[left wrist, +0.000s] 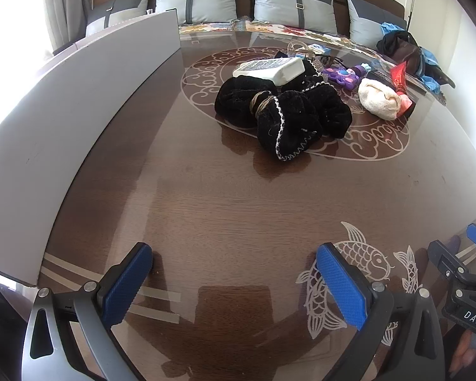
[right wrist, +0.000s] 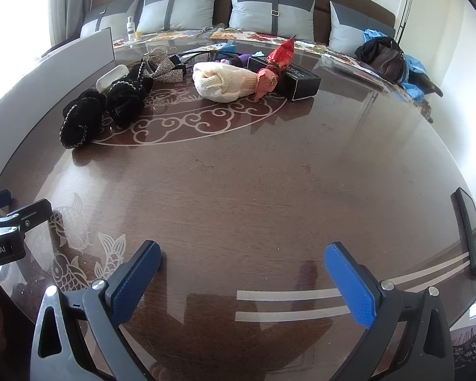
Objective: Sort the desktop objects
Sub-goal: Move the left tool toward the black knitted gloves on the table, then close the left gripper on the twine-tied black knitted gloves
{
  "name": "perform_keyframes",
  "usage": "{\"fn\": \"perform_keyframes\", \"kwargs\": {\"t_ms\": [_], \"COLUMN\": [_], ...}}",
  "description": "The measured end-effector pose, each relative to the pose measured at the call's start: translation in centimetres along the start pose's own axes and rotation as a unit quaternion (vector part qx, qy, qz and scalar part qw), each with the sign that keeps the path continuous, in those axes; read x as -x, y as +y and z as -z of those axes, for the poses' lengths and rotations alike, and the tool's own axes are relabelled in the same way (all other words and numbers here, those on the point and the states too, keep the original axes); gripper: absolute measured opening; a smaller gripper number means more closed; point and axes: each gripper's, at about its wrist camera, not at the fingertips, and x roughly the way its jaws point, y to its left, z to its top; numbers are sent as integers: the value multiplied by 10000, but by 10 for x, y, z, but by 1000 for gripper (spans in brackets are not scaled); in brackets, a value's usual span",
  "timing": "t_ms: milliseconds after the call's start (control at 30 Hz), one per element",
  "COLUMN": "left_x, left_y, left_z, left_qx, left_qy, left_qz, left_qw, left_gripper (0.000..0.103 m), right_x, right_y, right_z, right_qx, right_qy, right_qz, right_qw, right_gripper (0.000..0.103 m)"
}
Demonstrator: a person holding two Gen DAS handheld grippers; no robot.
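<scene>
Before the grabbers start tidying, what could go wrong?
The white box rests on top of the black fluffy cloth, so pulling the cloth could tip it off. The phone lies close to the table edge; the right grabber might knock it off.

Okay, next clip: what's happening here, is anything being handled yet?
Nothing is held yet. The left gripper and right gripper both hover open above the bare near part of the wooden table. The clutter sits untouched farther back: black velvet cloth under a white case, a cream knit hat, a red foil wrapper, a black box.
</scene>
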Motion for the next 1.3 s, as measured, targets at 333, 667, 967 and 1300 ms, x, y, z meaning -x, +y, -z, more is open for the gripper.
{"fn": "perform_keyframes", "kwargs": {"t_ms": [333, 667, 967, 1300], "left_x": [0, 0, -15, -51], "left_y": [0, 0, 2, -23], "left_z": [1, 1, -24, -82], "left_qx": [-26, -19, 4, -77], "left_qy": [-43, -31, 316, 677], "left_qz": [13, 21, 12, 63], "left_qw": [10000, 10000, 9995, 9977], "left_gripper": [103, 103, 103, 103], "right_x": [-3, -3, -5, -5], "right_y": [-8, -8, -9, -8], "right_z": [0, 2, 0, -1], "right_qx": [-329, -304, -278, -253], "right_qy": [115, -41, -51, -51], "right_qz": [-224, -228, -249, -268], "right_qw": [9991, 9993, 9993, 9993], "right_gripper": [103, 103, 103, 103]}}
